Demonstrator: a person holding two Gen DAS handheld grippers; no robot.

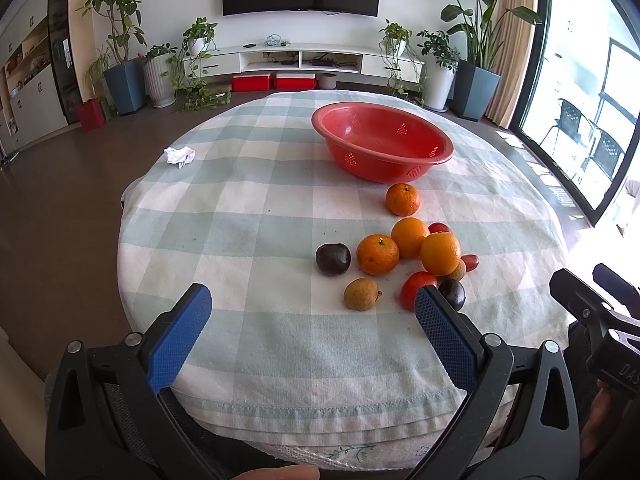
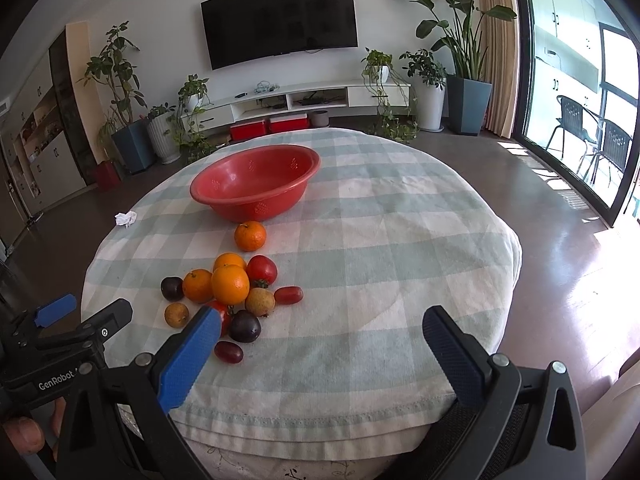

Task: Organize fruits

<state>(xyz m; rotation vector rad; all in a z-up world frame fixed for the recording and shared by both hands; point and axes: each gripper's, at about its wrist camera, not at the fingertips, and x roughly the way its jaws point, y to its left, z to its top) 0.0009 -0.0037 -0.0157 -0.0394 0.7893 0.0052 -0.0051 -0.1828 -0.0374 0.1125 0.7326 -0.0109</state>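
Note:
A red colander bowl (image 1: 382,140) (image 2: 256,184) stands empty on the far part of the round table. In front of it lies a pile of fruit: several oranges (image 1: 440,253) (image 2: 230,284), one orange (image 1: 403,199) (image 2: 250,235) apart near the bowl, dark plums (image 1: 333,259) (image 2: 245,326), a tomato (image 2: 262,270), brownish longans (image 1: 361,294) (image 2: 260,301) and red grapes (image 2: 288,295). My left gripper (image 1: 314,312) hovers open over the near table edge, left of the pile. My right gripper (image 2: 322,330) is open too, just right of the pile, holding nothing.
A checked cloth (image 1: 260,220) (image 2: 400,240) covers the table. A crumpled white tissue (image 1: 179,155) (image 2: 126,219) lies near the left edge. Beyond are a TV wall, a low cabinet, potted plants and glass doors on the right. A fingertip (image 1: 276,473) shows at the bottom.

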